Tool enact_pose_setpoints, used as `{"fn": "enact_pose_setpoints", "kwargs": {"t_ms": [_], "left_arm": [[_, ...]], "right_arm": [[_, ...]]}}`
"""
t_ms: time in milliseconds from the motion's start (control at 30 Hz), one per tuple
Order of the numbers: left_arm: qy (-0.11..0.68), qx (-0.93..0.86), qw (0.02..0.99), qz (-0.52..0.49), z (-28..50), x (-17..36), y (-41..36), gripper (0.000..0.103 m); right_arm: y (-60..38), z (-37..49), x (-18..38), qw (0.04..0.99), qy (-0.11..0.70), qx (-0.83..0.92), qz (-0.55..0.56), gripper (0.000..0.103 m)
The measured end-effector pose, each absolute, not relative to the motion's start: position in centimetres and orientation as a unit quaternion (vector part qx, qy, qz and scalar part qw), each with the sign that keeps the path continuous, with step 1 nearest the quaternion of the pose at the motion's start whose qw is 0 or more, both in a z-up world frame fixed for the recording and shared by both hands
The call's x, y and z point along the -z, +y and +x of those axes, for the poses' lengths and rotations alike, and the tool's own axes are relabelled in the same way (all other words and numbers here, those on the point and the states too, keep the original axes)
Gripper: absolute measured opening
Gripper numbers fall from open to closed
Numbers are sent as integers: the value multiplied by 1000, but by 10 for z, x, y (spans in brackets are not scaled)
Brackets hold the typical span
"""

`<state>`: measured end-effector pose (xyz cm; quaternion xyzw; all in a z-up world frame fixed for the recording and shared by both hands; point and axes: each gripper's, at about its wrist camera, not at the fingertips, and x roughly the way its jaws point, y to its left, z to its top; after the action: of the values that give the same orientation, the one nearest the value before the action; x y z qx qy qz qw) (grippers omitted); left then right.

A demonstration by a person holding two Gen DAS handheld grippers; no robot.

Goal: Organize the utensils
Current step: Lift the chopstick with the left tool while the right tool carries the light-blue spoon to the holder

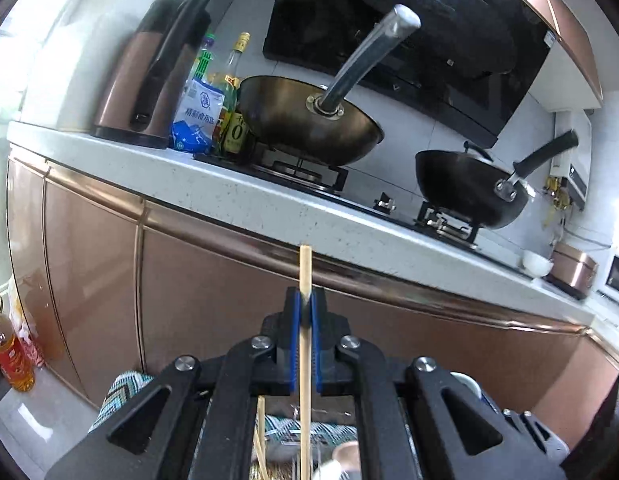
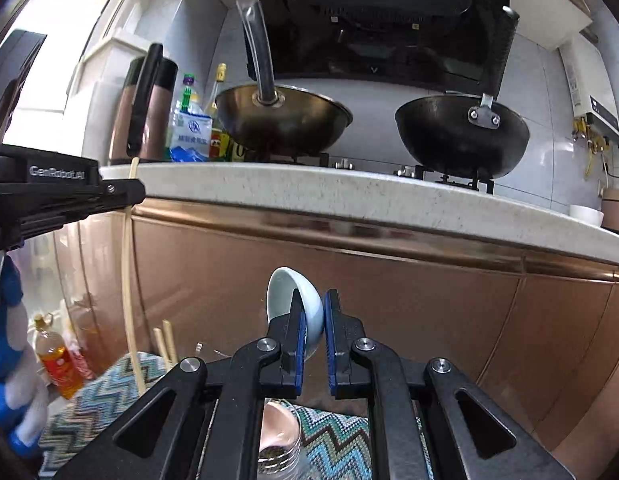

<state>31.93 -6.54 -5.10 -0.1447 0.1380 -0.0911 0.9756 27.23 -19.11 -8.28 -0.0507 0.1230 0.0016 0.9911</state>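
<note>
Left wrist view: nearest to me, my left hand-held gripper (image 1: 306, 312) is clamped on a single pale wooden chopstick (image 1: 305, 276), which stands upright between the blue pads, its blunt top poking above them and its lower length running down past the linkage. Below it, under the linkage, I can make out more pale chopsticks (image 1: 261, 436) over a teal-and-white zigzag woven mat (image 1: 121, 392), though the view there is crowded. Beyond the held chopstick is the copper-coloured cabinet front (image 1: 213, 292), then the speckled white table (image 1: 213, 196) above it, carrying a bronze metal wok with a steel handle (image 1: 309, 124) and, further right, a black wok with a black handle (image 1: 469, 188).

In the right wrist view, my right hand-held gripper (image 2: 315, 320) is closed on a pale blue-white ceramic spoon (image 2: 295, 300), its bowl sticking up above the fingertips, tipped to the left. Just below that spoon, close to the camera, sits a clear glass jar (image 2: 281, 444) on the same zigzag mat. Left of the spoon, the left hand-held gripper reaches in from the frame edge with its chopstick hanging down towards the mat, where two more chopsticks stand.

I judge this as the carrying step: both utensils are lifted clear of the mat and none is yet stowed. The next move calls for bringing each over its holder, probably the glass jar below the spoon, lining the long chopstick up vertically and lowering before releasing.
</note>
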Motion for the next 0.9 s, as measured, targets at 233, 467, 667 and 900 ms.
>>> {"fn": "enact_pose_setpoints", "kwargs": {"t_ms": [233,467,667,900], "left_arm": [[113,60,985,-117,330,90,-81,5],[130,57,983,-115,338,103,-79,5],[125,57,983,-124,337,101,-75,5],[114,54,983,-133,340,105,-75,5]], "right_arm": [[-188,283,118,990,121,2,-67,9],[-190,282,102,993,110,-17,-39,9],[-189,283,78,997,73,-4,-38,9],[-184,294,92,997,55,21,-54,9]]}}
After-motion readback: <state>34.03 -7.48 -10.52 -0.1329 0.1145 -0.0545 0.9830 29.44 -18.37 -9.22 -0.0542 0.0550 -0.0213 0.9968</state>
